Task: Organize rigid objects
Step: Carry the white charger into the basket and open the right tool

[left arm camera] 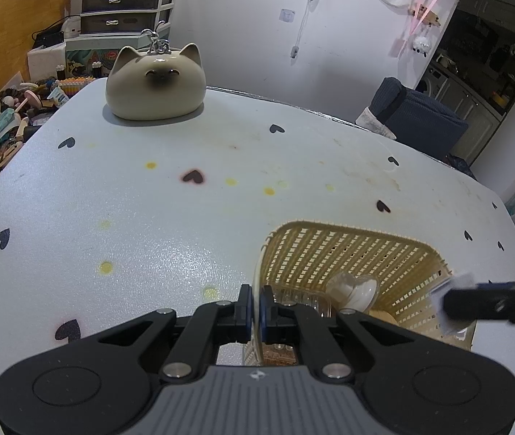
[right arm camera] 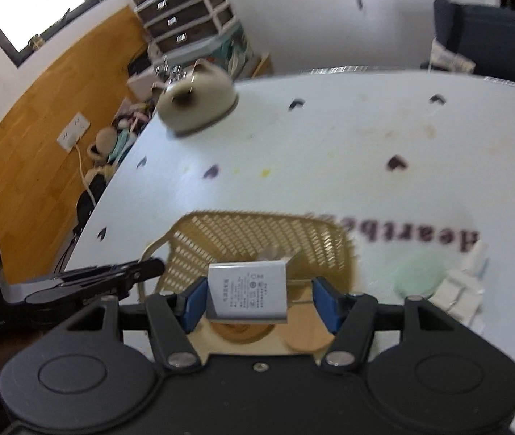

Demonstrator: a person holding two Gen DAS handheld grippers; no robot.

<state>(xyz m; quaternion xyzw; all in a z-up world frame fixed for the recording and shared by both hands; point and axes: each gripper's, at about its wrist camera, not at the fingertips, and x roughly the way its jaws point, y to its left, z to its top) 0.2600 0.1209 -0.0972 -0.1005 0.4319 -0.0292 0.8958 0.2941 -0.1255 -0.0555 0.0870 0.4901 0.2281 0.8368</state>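
Note:
A tan plastic basket stands on the white table. My left gripper is shut on its left wall, one finger inside and one outside. Inside the basket lie a clear heart-shaped piece and some glass and wooden items. My right gripper hangs over the basket, shut on a white power adapter: one blue pad presses on the body and the prongs reach the other pad. In the left wrist view the right gripper comes in from the right with the adapter at its tip. The left gripper shows at the basket's left edge.
A beige cat-shaped ceramic piece sits at the table's far left corner. A pale green disc and white packets lie right of the basket. A dark blue chair stands behind the table. Clutter fills the floor to the left.

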